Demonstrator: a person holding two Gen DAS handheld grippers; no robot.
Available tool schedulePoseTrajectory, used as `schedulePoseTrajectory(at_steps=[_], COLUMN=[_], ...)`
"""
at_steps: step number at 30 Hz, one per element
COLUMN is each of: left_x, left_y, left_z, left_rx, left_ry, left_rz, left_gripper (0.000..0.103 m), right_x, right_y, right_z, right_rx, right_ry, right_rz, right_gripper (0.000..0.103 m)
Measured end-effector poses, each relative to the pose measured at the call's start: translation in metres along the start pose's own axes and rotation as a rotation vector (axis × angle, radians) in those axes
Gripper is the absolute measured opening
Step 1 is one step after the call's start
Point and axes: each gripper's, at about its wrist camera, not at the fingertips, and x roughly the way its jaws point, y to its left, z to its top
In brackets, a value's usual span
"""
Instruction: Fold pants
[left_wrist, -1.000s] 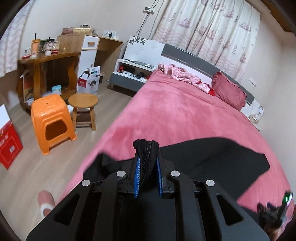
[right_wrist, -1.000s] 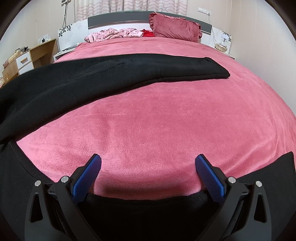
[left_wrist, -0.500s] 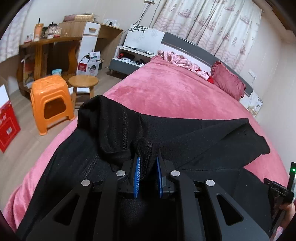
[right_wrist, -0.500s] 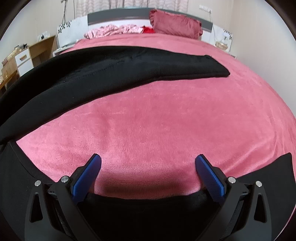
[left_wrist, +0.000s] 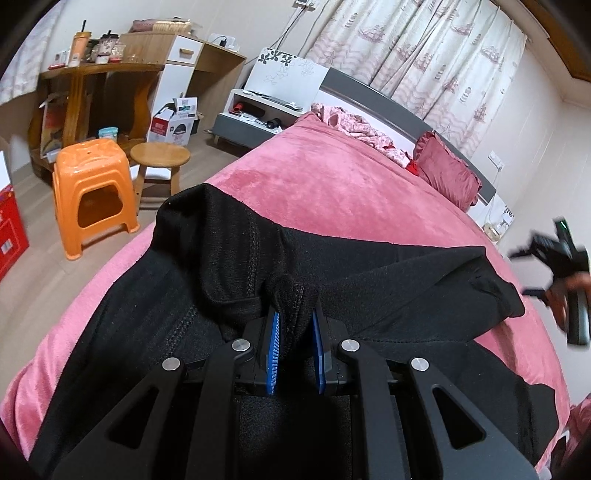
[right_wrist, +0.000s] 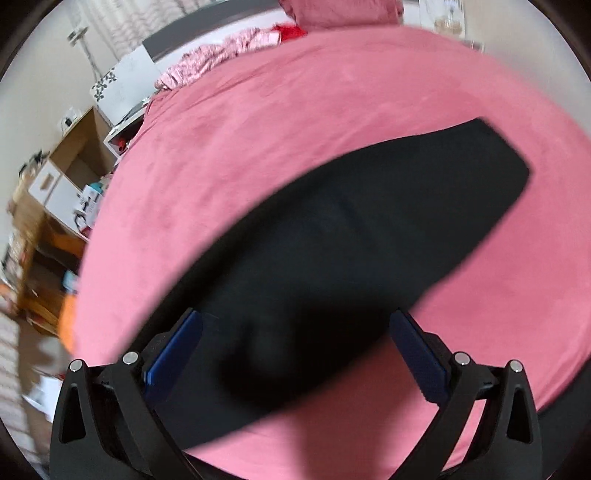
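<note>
Folding in progress, first fold: black pants (left_wrist: 388, 280) lying across the near part of a bed with a pink blanket (left_wrist: 332, 184), one portion doubled back over the rest, edges not yet aligned so far as can be judged. Left gripper (left_wrist: 295, 325): blue pads closed on a bunched fold of the pants' fabric, which stands up between the jaws; the cloth drapes away on both sides and under the gripper body. Right gripper (right_wrist: 295, 354): jaws spread wide, nothing between them, held above the bed with the pants (right_wrist: 369, 229) spread dark below it; this view is motion-blurred, so whether it touches the cloth cannot be told. The right gripper (left_wrist: 554, 266) also appears blurred at the right edge of the left wrist view, apart from the fabric. Judgement of step: carrying the held edge over to lay one half upon the other. Next move calls for: setting the pinched edge down level with the matching edge, releasing cleanly, and bringing the free right gripper in to smooth or pin the layer. Surroundings: orange stool (left_wrist: 92, 192), wooden stool (left_wrist: 160, 162), red pillow (left_wrist: 447, 173).
</note>
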Motion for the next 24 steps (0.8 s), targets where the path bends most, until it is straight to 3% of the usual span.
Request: schedulePoseTrajectory(at_steps=[3,6,8,10,12,13,19,24], left_x=[0.001,0.001,0.004,0.005,0.006,0.006,-0.002,-0.037], left_y=[0.001,0.003,0.004,0.005,0.006,0.006,0.013,0.022], left_z=[0.001,0.001,0.0,0.0,0.001,0.002,0.009,0.032], left_rx=[-0.004,-0.006,-0.012,-0.017,-0.021,-0.023,-0.081,-0.21], left_ry=[0.002,0.007,0.016,0.021,0.022,0.023,0.016,-0.087], left_rz=[-0.005,-0.008,-0.014,-0.019,-0.025,-0.028,-0.065,-0.136], left_gripper=[0.014,0.014,0.014,0.014,0.014,0.014,0.014,0.014], right_x=[0.018,0.036,0.048,0.06,0.065,0.063,0.014,-0.04], right_y=[0.028,0.044,0.042,0.034,0.021,0.016,-0.008,-0.032], right_z=[0.013,0.021,0.021,0.021,0.016,0.013,-0.003,-0.038], right_rx=[0.037,0.035,0.042,0.062,0.082,0.078,0.023,-0.031], right_ry=[0.031,0.048,0.069,0.113,0.162,0.169,0.126,0.087], right_rz=[0.004,-0.049,-0.064,-0.052,-0.005,0.014,0.112,0.198], right_gripper=[0.101,0.096,0.076,0.039,0.019,0.015,0.01,0.01])
